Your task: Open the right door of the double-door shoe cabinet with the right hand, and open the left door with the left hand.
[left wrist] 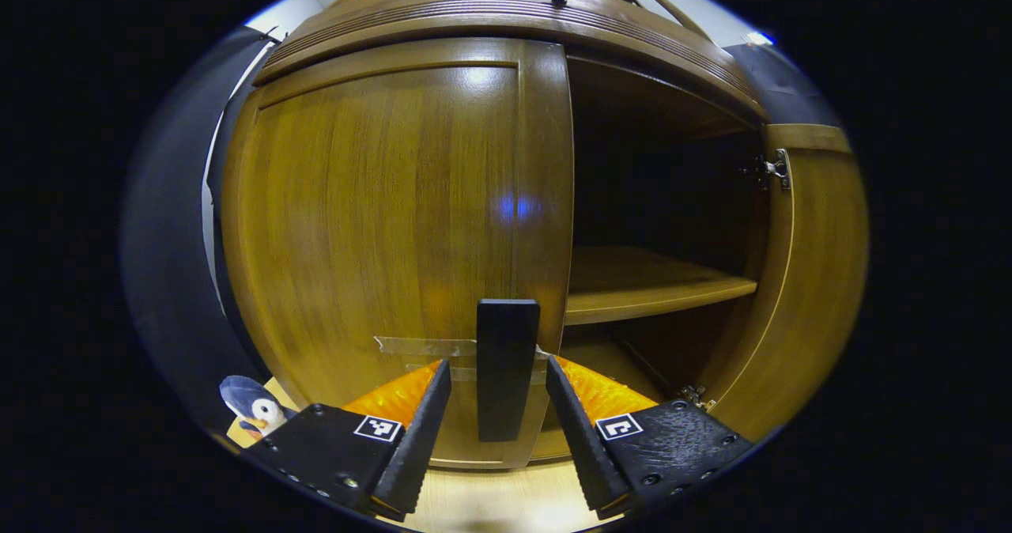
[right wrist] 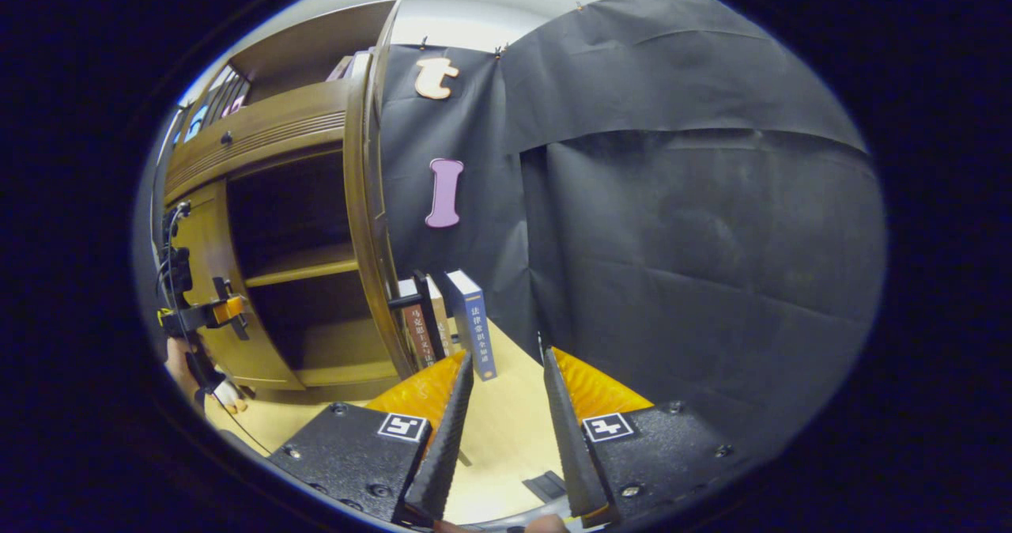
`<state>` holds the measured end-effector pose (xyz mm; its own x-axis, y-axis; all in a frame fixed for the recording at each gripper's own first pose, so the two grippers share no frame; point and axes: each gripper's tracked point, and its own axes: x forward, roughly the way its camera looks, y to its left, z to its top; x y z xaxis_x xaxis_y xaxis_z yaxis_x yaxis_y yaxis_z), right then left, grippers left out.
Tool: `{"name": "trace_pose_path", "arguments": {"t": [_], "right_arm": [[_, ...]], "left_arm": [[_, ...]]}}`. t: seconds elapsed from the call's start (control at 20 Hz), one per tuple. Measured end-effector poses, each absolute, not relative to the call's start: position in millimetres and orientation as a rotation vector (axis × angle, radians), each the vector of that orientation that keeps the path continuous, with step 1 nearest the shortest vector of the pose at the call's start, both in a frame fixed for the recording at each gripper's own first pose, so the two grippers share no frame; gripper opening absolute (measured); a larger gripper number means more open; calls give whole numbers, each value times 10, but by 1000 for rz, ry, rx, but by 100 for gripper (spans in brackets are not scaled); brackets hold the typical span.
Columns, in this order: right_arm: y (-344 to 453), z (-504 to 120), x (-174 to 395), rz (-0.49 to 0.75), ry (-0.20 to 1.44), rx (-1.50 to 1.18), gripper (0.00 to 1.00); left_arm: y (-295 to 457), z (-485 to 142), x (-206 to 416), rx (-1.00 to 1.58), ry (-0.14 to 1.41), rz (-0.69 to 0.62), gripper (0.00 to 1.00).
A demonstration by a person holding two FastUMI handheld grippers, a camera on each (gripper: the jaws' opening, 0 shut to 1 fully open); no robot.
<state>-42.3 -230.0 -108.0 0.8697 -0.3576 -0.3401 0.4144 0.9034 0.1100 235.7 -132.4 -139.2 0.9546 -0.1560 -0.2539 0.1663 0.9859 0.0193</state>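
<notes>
Two doors stand differently: the right door (left wrist: 806, 280) is swung wide, the left door (left wrist: 395, 232) closed before our left tongs (left wrist: 498, 406), spread around its rigid handle (left wrist: 506, 367), the best grip on slick, stiff wood, while our right tongs (right wrist: 506, 406) gape empty.

black screwed claw (left wrist: 498, 406), square markers

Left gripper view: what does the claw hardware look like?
Left claw: two wedge-shaped fingers with ribbed inner faces, on black textured blocks with visible screws. Each block carries a small square black-and-white marker.
</notes>
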Motion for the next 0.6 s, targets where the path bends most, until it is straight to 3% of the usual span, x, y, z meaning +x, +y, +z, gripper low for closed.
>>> {"name": "trace_pose_path", "arguments": {"t": [0.05, 0.15, 0.35, 0.55, 0.6], "right_arm": [[-2295, -1093, -429, -404, 322, 181, 59], [-2295, -1090, -421, -402, 317, 178, 57], [-2266, -1077, -450, -392, 316, 170, 60], [-2266, -1084, -516, -392, 319, 171, 60], [-2266, -1084, -538, -391, 320, 171, 60]], "left_arm": [[-1299, -1397, 2364, 46, 258, -161, 54], [-1312, -1418, 2386, 43, 268, -171, 70], [-1356, -1461, 2421, 46, 286, -190, 37], [-1371, -1453, 2440, 61, 277, -206, 33], [-1365, -1458, 2426, 58, 285, -208, 42]]}}
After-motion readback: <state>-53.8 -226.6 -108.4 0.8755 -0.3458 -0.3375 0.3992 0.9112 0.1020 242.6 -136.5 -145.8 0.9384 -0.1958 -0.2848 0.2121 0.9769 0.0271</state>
